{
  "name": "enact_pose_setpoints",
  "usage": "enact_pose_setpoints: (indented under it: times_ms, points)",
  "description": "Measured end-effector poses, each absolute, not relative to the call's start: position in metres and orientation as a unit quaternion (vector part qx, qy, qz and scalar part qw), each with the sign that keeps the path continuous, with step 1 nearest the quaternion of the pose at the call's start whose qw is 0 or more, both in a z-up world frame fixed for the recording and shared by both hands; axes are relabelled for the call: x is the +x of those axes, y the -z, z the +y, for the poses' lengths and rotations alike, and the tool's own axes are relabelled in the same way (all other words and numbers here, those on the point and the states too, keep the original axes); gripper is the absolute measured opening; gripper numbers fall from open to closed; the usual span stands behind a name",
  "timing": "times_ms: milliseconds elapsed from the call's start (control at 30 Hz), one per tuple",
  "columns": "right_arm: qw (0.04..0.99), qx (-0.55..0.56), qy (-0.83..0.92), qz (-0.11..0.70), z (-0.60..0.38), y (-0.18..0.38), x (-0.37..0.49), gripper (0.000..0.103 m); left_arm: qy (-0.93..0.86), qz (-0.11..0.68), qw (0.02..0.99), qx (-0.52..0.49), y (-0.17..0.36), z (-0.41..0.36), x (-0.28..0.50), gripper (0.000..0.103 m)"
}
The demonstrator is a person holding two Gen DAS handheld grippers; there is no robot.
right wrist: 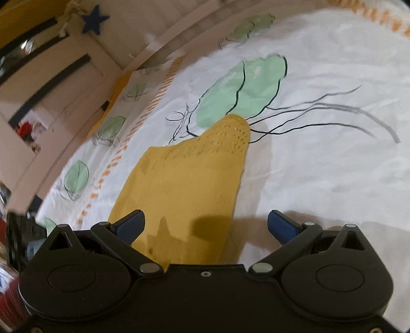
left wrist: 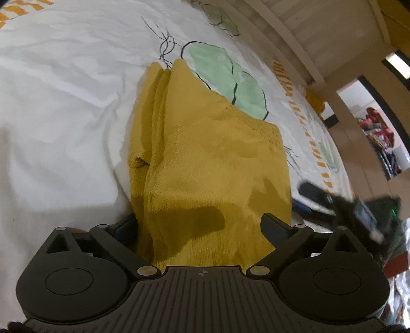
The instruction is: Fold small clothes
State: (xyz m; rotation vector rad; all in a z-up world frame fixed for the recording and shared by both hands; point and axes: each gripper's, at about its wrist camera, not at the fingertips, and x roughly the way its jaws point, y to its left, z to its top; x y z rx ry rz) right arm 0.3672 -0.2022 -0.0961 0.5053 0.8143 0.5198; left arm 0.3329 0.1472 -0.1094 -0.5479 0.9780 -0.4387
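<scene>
**A:** What's the biggest thing here?

**B:** A bed covered by a white bedspread point(left wrist: 64, 89), creased, printed with pale green leaf shapes outlined in black, thin black stem lines, and a border of short orange dashes. It fills most of both wrist views.

**A:** And the room around it?

**B:** A light wooden bed frame point(left wrist: 294, 38) runs along the far edge. Beyond it stand pale cabinet doors point(right wrist: 51, 84) with dark slots, and a blue star point(right wrist: 94, 19) hangs on the wall. In the left wrist view an open shelf point(left wrist: 379, 138) holds a jumble of coloured items, too blurred to name.

**A:** Where's the clothing?

**B:** A mustard-yellow knitted garment point(left wrist: 205, 158) lies on the bedspread, folded into layers, its far corner overlapping one green leaf. An openwork knit band shows at its far edge.

**A:** The grippers?

**B:** The left gripper point(left wrist: 202, 225) has its fingers spread wide, the garment's near end lying between them, not pinched. The right gripper point(right wrist: 205, 225) is also spread wide; its left blue finger pad point(right wrist: 129, 225) is over the garment's near edge, the other over bare bedspread. Neither holds anything.
</scene>
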Motion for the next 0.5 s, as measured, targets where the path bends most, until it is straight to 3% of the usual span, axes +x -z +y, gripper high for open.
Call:
enact_pose_setpoints:
  times_ms: [67,167,200,233,267,367,433,500]
  points:
    - [0.845,0.254,-0.262,0.39,-0.2,0.103,0.382,0.103,0.209,0.459,0.824,-0.257,0.109,0.148,0.332,0.097]
    - [0.835,0.272,-0.284,0.385,-0.193,0.109,0.399,0.103,0.217,0.46,0.824,-0.252,0.109,0.152,0.33,0.085]
    - [0.831,0.277,-0.291,0.383,-0.191,0.11,0.404,0.103,0.219,0.46,0.823,-0.25,0.109,0.153,0.329,0.076]
    - [0.829,0.282,-0.297,0.381,-0.188,0.112,0.408,0.103,0.224,0.461,0.82,-0.254,0.109,0.156,0.329,0.057]
    - [0.826,0.286,-0.302,0.38,-0.185,0.113,0.412,0.103,0.238,0.468,0.806,-0.274,0.112,0.158,0.329,0.046]
    - [0.82,0.289,-0.317,0.378,-0.174,0.116,0.423,0.103,0.244,0.477,0.79,-0.299,0.122,0.157,0.329,0.041]
    - [0.821,0.287,-0.319,0.376,-0.169,0.117,0.428,0.103,0.244,0.478,0.794,-0.286,0.121,0.155,0.33,0.025]
    - [0.821,0.287,-0.32,0.376,-0.167,0.117,0.429,0.103,0.246,0.481,0.783,-0.308,0.125,0.157,0.331,0.02]
